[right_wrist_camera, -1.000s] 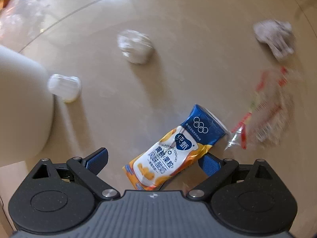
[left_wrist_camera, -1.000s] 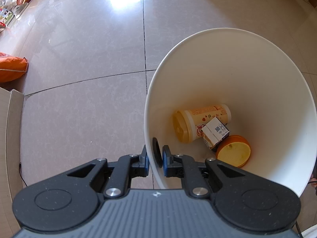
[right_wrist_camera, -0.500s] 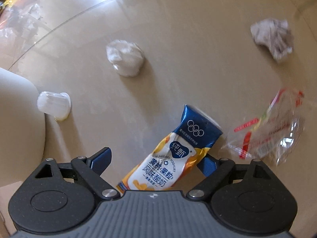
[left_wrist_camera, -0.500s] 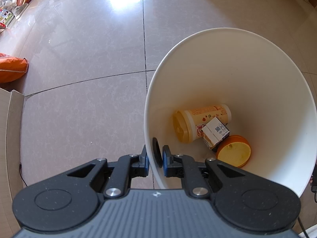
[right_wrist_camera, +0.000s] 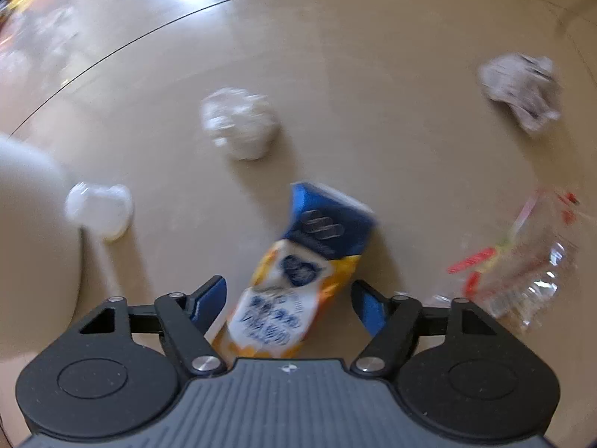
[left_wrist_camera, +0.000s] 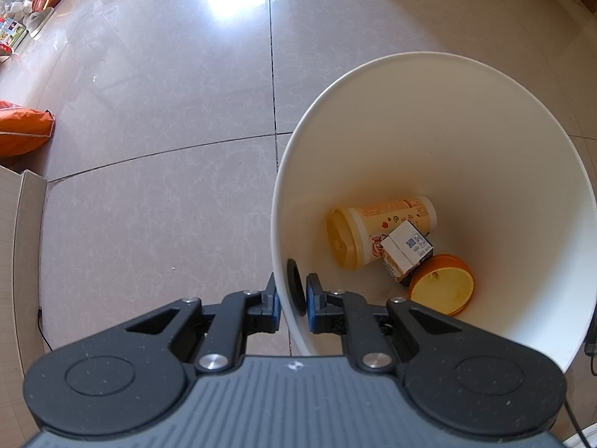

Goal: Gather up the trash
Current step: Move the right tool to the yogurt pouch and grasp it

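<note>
In the left wrist view my left gripper (left_wrist_camera: 293, 298) is shut on the near rim of the white bin (left_wrist_camera: 485, 119). Inside the bin lie a yellow cup (left_wrist_camera: 377, 231), a small carton (left_wrist_camera: 406, 248) and an orange lid (left_wrist_camera: 440, 285). In the right wrist view my right gripper (right_wrist_camera: 289, 298) points down over a blue and orange yoghurt carton (right_wrist_camera: 298, 272) on the floor. Its jaws are closing with the carton between them, and a gap still shows on each side. The picture is blurred.
Around the carton lie a white paper ball (right_wrist_camera: 240, 127), a white plastic cup (right_wrist_camera: 100, 211), a grey crumpled paper (right_wrist_camera: 522, 89) and a clear wrapper (right_wrist_camera: 522, 257). The bin's wall (right_wrist_camera: 33, 242) stands at the left. An orange bag (left_wrist_camera: 22, 127) and a cardboard box (left_wrist_camera: 18, 242) lie left of the bin.
My right gripper's jaws have narrowed around the yoghurt carton, which now points more straight ahead between them. The left gripper and the bin have not moved.
</note>
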The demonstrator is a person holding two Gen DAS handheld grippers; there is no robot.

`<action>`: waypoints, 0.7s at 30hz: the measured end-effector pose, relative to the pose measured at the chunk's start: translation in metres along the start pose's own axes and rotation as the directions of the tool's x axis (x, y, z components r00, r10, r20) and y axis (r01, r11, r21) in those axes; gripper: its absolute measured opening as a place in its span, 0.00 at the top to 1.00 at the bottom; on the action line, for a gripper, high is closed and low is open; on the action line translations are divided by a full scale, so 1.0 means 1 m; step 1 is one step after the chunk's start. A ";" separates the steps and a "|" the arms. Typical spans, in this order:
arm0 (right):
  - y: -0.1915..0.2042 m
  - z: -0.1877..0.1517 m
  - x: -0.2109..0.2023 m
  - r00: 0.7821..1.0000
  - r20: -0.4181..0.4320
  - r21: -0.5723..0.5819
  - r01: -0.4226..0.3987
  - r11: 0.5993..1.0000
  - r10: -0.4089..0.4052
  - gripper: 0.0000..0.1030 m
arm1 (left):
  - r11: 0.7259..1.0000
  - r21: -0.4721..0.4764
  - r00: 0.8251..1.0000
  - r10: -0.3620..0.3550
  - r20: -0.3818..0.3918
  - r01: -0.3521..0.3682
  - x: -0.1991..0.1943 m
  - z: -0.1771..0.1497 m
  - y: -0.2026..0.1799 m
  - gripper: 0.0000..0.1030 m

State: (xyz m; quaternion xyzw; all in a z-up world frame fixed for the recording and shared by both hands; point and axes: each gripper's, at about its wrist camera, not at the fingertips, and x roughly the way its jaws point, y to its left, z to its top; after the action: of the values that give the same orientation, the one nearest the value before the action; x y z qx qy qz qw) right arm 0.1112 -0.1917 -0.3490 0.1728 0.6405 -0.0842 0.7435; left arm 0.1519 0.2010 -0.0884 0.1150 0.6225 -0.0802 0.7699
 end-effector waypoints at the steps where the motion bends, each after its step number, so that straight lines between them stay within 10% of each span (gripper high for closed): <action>1: -0.002 0.001 0.000 1.000 -0.005 0.007 0.015 1.000 -0.015 0.28 | 1.000 -0.001 1.000 0.000 0.000 0.000 0.000 0.000 0.000 0.89; 6: -0.005 0.004 -0.002 0.988 0.008 -0.086 0.157 0.984 -0.157 0.34 | 1.000 0.000 1.000 0.000 0.000 0.000 0.000 0.000 0.000 0.89; 21: 0.012 -0.001 -0.004 0.988 0.063 -0.288 0.152 0.945 -0.140 0.61 | 1.000 -0.002 1.000 0.002 0.001 -0.002 0.000 0.000 -0.001 0.89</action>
State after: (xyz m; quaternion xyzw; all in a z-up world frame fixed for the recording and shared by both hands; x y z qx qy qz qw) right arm 0.1138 -0.1811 -0.3431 0.0113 0.6414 -0.0471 0.7657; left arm 0.1513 0.1999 -0.0885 0.1148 0.6223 -0.0788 0.7703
